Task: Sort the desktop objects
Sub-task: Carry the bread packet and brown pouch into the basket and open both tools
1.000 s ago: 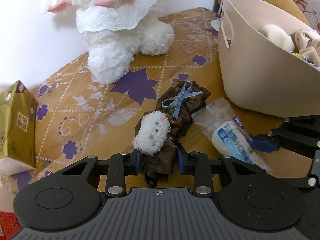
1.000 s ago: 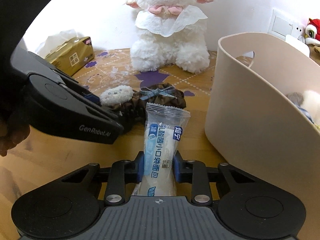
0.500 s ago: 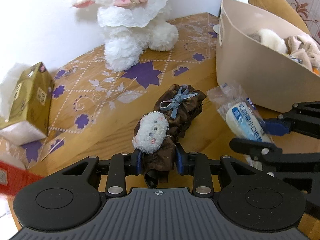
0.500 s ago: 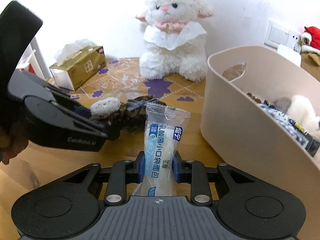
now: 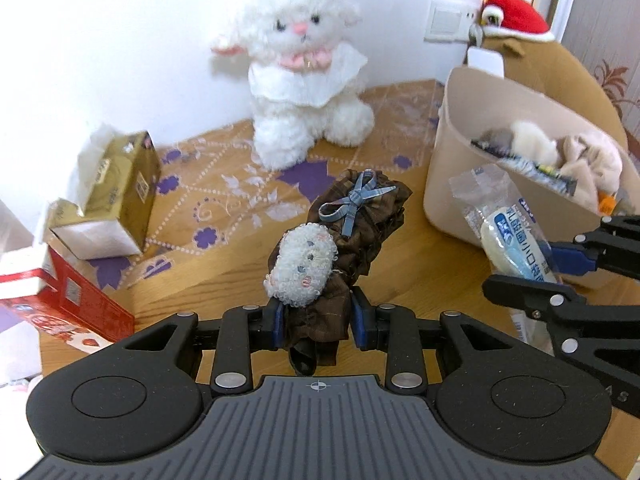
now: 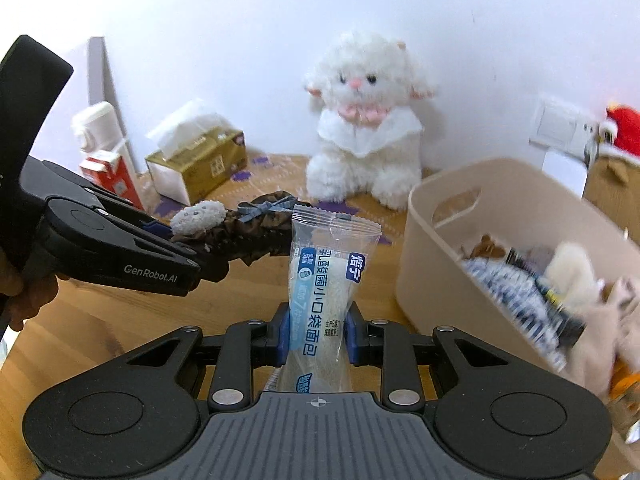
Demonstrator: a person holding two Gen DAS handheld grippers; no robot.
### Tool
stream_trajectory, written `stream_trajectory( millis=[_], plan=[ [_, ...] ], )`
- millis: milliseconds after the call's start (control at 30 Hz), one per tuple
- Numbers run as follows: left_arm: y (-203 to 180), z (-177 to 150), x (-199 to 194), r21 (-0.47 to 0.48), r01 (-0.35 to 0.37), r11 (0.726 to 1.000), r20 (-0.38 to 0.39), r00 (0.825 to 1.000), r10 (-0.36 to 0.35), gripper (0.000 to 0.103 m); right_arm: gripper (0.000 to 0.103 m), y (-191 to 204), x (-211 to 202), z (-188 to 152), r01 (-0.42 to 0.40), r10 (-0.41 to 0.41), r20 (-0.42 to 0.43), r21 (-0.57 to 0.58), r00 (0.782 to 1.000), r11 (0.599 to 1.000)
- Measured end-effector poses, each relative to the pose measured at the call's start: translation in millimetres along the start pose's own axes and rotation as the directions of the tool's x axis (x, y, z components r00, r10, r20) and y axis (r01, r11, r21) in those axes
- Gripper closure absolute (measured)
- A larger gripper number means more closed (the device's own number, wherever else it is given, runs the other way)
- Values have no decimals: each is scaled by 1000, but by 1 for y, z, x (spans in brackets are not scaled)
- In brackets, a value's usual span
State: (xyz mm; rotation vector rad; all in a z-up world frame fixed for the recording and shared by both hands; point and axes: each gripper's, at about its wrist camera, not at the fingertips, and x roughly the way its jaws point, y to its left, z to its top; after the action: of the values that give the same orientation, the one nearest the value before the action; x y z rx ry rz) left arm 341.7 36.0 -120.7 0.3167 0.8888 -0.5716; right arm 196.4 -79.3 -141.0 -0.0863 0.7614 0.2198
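Bread packet [image 6: 326,300] is clamped upright in right gripper [image 6: 316,334], scrunchie [image 5: 340,240] in left gripper [image 5: 318,320]; beige bin [image 6: 444,248] lies front-right, right gripper nearer.

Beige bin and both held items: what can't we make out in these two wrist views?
- Beige bin contents: right wrist view, motion-blurred and cut by the frame edge; left wrist view shows only a jumble of plush and fabric.
- Bread packet lower end: hidden behind the right gripper body.
- Brown scrunchie near end: tucked under the left gripper.
- Red carton: cut by the left edge, print unreadable.
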Motion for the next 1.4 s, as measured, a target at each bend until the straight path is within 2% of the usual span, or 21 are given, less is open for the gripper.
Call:
stream_trajectory(
  millis=[133, 467, 833, 1133, 1400],
  plan=[
    [-10, 7, -19, -1, -20, 1000, 36, 999, 20, 72, 78, -7, -21, 9, -5, 7, 41, -49, 999, 999],
    [-51, 35, -57, 1, -63, 998, 126, 990, 62, 71, 78, -46, -66, 27, -26, 36, 128, -82, 991, 996],
    [-111, 64, -74, 7, -84, 996, 184, 980, 82, 71, 78, -101, -108, 33, -9, 24, 184, -83, 983, 997],
    [-167, 82, -67, 13, -86, 996, 188, 979, 82, 71, 78, -152, -127, 34, -1, 14, 195, -67, 981, 998],
    [-206, 88, -38, 5, -86, 996, 134, 987, 84, 71, 78, -193, -128, 27, 6, 2, 178, -43, 984, 999]
  ],
)
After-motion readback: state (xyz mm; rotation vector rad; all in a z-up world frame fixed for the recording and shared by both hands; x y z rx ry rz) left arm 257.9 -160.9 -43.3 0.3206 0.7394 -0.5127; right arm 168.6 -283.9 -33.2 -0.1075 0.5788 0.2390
